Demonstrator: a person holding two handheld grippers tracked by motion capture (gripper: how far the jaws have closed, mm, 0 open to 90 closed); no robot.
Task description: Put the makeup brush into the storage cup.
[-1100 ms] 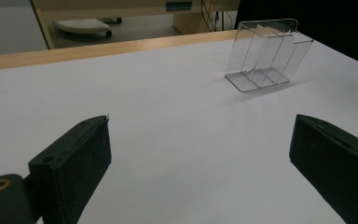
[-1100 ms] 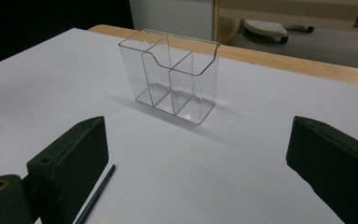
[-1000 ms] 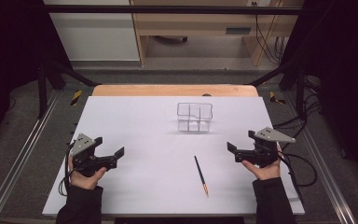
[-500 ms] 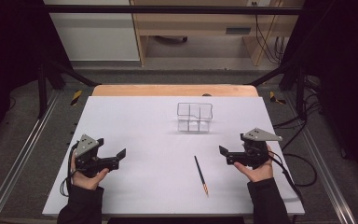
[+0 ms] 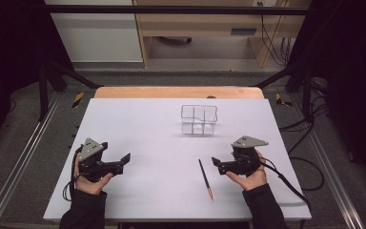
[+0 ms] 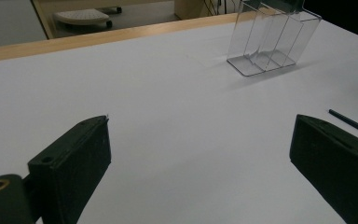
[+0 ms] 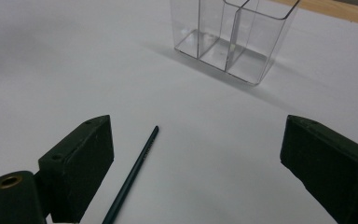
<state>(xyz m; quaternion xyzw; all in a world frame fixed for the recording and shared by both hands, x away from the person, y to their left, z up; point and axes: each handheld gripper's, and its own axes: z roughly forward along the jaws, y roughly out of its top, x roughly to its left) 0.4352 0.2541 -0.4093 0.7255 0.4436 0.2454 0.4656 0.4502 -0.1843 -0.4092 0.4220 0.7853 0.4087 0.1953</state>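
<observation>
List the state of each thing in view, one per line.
Left gripper: open, holding nothing, off the pencil.
Right gripper: open, holding nothing, beside the pencil.
Pencil: lying flat on the table, not gripped.
Clear holder: upright, compartments hold nothing.

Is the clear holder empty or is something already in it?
Empty. The holder stands upright and its clear compartments show bare bottoms in both gripper views. The pencil lies flat on the table, apart from it.
</observation>
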